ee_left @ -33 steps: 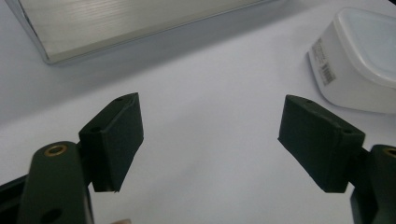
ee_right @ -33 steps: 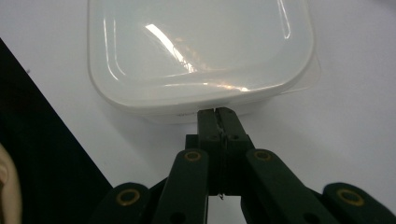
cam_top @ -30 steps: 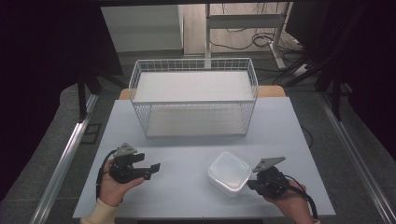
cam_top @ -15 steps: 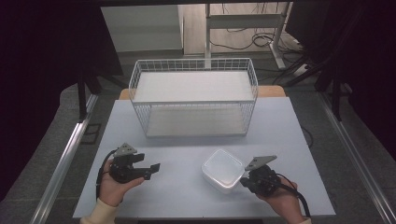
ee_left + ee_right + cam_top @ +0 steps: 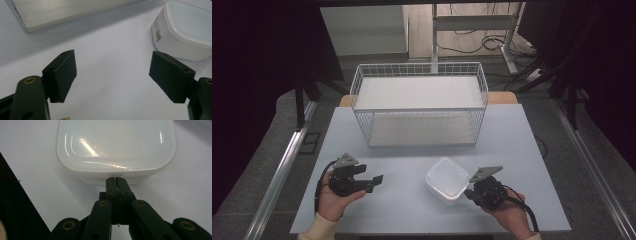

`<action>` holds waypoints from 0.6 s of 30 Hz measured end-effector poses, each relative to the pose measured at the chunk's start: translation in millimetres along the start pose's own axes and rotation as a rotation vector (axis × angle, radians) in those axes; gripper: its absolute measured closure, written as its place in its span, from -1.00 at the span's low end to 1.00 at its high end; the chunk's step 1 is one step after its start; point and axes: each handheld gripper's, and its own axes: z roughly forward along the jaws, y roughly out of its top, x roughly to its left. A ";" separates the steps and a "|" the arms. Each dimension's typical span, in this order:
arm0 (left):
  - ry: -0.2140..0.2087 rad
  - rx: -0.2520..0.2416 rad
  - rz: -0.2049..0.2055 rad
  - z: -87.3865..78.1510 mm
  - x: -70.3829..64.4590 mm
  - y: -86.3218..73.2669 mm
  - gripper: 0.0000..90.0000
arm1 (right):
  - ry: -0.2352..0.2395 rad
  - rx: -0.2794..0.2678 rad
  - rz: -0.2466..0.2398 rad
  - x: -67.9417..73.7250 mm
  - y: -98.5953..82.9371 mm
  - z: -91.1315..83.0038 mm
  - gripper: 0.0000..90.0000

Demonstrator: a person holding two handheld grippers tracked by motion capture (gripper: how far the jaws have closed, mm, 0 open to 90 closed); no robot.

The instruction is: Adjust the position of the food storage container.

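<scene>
Behind the white container [image 5: 447, 179], a wire basket [image 5: 419, 103], well apart.

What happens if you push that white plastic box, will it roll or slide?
The white plastic box would probably slide, not roll: its base is flat and squarish. It looks smooth and glossy, so likely slippery on the table. Being low and wide, it seems unlikely to tip.

- wire basket [image 5: 419, 106] stands at the far middle of the counter [image 5: 512, 135];
- lidded container [image 5: 447, 180] sits on the counter nearer, right of centre;
- left tongs [image 5: 374, 180] left of it; right tongs [image 5: 468, 192] touching its near side.
</scene>
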 end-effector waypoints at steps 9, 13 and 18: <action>0.002 -0.006 -0.002 -2.4 0.2 0.7 -0.52 | -0.036 -0.053 0.023 -10.8 -2.9 -25.0 0.99; 0.001 -0.012 -0.002 -3.9 -1.8 1.7 -0.52 | -0.065 -0.098 0.044 -22.4 4.5 -40.1 0.99; 0.005 -0.026 -0.005 -8.4 -2.0 2.4 -0.52 | -0.081 -0.130 0.050 -34.5 21.5 -45.8 0.99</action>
